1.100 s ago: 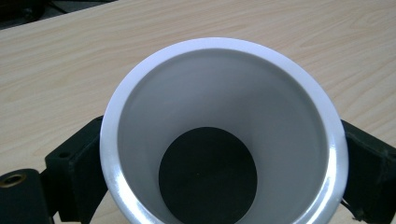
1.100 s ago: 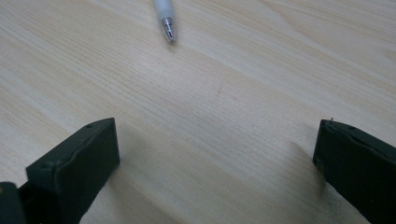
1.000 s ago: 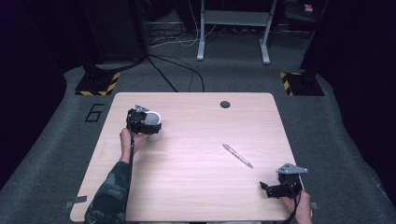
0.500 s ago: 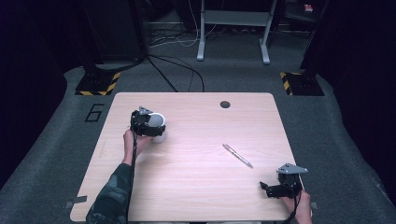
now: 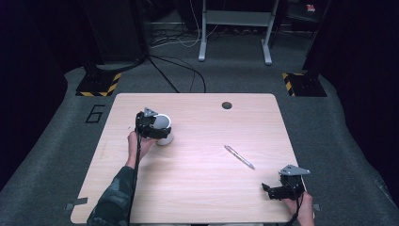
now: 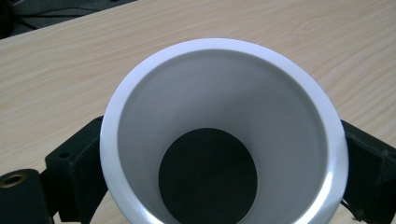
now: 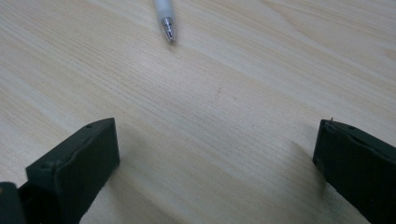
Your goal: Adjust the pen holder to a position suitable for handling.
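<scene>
Cup [image 5: 163, 128], clamped in the left gripper [image 5: 151, 126], has drifted toward three o'clock across the table [image 5: 197, 188] (pen [image 5: 239, 157] unmoved); right gripper [image 5: 282, 189] waits, jaws spread.

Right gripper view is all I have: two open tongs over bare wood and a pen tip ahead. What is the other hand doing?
Observer: The left tongs are clamped on a white cup near the table's left side.
Operator: Is the cup empty?
Observer: Yes, the left gripper view looks straight into it: white walls, dark bottom, nothing inside.
Operator: How does the whole pen lie?
Observer: The pen lies flat, diagonal, right of centre, apart from the cup and from the right tongs.
</scene>
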Available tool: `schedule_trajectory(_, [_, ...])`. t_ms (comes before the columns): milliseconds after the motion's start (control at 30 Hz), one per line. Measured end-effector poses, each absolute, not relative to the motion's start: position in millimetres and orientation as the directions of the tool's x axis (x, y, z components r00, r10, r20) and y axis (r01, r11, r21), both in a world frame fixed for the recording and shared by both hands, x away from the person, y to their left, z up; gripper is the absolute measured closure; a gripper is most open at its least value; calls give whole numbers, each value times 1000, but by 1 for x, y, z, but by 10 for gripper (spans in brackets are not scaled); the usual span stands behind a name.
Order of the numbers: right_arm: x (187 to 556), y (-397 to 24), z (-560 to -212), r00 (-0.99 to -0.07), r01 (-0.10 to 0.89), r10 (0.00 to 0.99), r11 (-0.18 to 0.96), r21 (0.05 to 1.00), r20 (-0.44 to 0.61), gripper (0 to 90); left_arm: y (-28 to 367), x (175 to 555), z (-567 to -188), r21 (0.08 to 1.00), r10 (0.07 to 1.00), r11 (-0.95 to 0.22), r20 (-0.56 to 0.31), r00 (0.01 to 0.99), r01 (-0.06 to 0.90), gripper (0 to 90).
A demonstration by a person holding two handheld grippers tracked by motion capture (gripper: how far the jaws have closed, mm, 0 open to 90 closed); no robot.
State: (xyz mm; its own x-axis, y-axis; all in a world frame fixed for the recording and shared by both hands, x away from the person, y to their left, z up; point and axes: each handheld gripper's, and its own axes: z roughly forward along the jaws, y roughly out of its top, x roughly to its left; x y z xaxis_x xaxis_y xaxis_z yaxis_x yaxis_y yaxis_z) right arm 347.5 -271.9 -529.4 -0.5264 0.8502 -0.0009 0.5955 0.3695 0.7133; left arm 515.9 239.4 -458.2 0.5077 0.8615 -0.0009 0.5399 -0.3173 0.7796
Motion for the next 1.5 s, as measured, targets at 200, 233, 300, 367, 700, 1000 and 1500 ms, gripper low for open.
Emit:
schedule_trajectory(200, [347, -272, -529, -527, 596, 850, 370, 712, 0, 0, 227, 511, -453, 790, 846, -324, -4, 533, 520, 67])
schedule_trajectory(233, [347, -272, -529, -527, 596, 850, 370, 713, -1, 0, 225, 510, -451, 785, 840, -339, 3, 543, 519, 67])
schedule_trajectory(300, [347, -272, -529, -527, 596, 850, 369, 713, 0, 0, 223, 509, -451, 790, 840, -335, 3, 543, 514, 67])
schedule_trajectory(367, [347, -272, -529, -527, 596, 850, 370, 713, -1, 0, 219, 507, -449, 789, 833, -345, 7, 553, 509, 67])
schedule_trajectory(700, [347, -272, -529, -527, 596, 850, 370, 712, -1, 0, 197, 500, -444, 793, 804, -366, 6, 595, 487, 67])
schedule_trajectory(1000, [347, -272, -529, -527, 596, 850, 370, 713, -1, 0, 175, 495, -446, 784, 771, -403, 13, 637, 472, 67])
schedule_trajectory(1500, [347, -272, -529, -527, 596, 850, 371, 712, -1, 0, 140, 493, -456, 774, 731, -443, 19, 682, 453, 67])
